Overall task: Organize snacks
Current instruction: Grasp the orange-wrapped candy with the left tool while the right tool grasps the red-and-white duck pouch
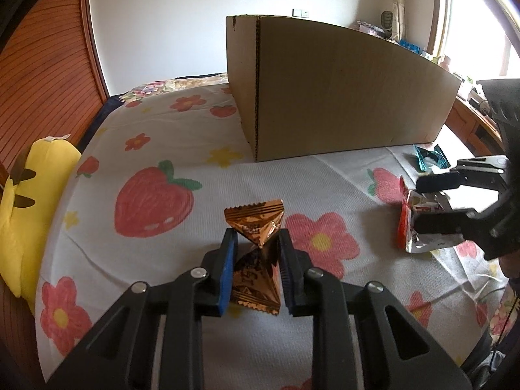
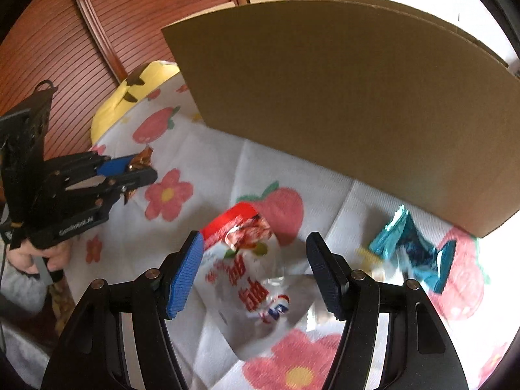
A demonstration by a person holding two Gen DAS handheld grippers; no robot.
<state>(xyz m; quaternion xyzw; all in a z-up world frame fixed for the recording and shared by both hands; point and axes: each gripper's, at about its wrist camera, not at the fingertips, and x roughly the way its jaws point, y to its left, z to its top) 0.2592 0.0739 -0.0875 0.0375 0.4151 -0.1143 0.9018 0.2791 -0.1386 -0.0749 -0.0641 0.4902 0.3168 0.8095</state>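
Our left tool [image 1: 255,243] pinches a crinkled copper-foil snack [image 1: 256,224] on the flowered bedsheet [image 1: 156,149]; our right tool [image 2: 255,260] gapes around a red-and-white packet [image 2: 250,260]; beyond stands a cardboard box [image 1: 341,91] by white walls.

Box [image 2: 341,104] inside hidden; white pkt [image 2: 256,279] print blurred (motion).

A copper-gold snack wrapper [image 1: 255,227] is glinting; at three o'clock a red-and-white packet [image 1: 419,224] is lying on the strawberry-and-flower sheet [image 1: 156,195].
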